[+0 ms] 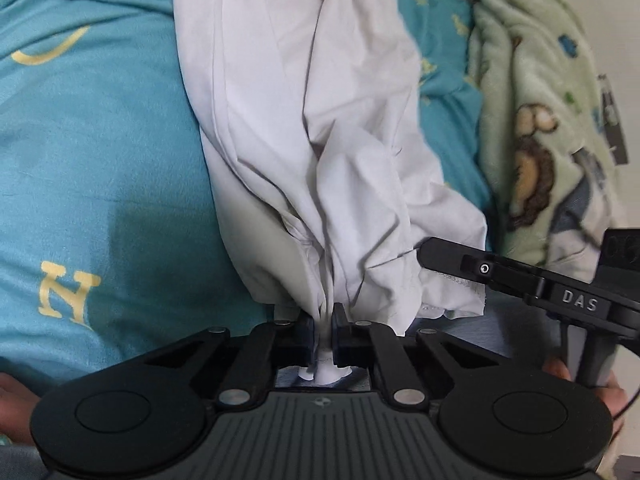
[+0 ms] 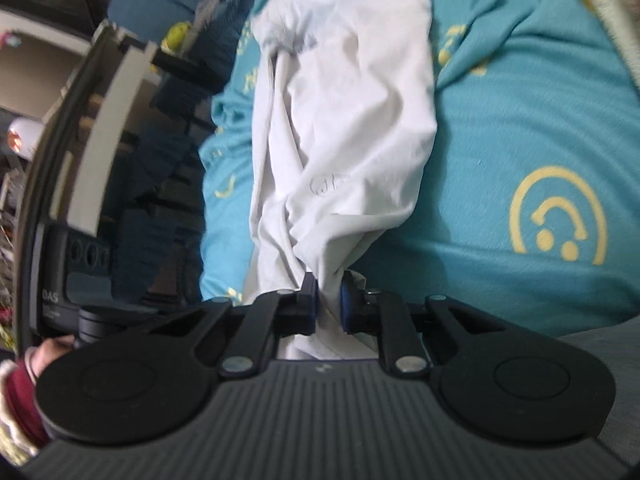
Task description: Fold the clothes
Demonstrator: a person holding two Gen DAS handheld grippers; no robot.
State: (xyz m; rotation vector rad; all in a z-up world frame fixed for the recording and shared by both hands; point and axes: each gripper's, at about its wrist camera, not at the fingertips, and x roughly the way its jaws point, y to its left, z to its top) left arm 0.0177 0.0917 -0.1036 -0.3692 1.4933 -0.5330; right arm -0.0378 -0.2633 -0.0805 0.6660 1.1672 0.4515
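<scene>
A white garment (image 1: 304,120) lies bunched in a long crumpled strip over a teal bedsheet (image 1: 100,160). My left gripper (image 1: 323,322) is shut on one gathered end of it, with cloth squeezed between the pads. In the right wrist view the same white garment (image 2: 344,128) stretches away from my right gripper (image 2: 329,300), which is shut on another bunched edge. The right gripper's black finger (image 1: 452,260) also shows at the right of the left wrist view, pressed against the cloth's hem.
The teal bedsheet (image 2: 520,140) has yellow letters and smiley prints. A pale green fleece blanket (image 1: 532,120) with animal pictures lies along the right. The bed's edge and dark furniture (image 2: 160,160) are at the left of the right wrist view. A hand in a dark red sleeve (image 2: 24,384) holds the left gripper.
</scene>
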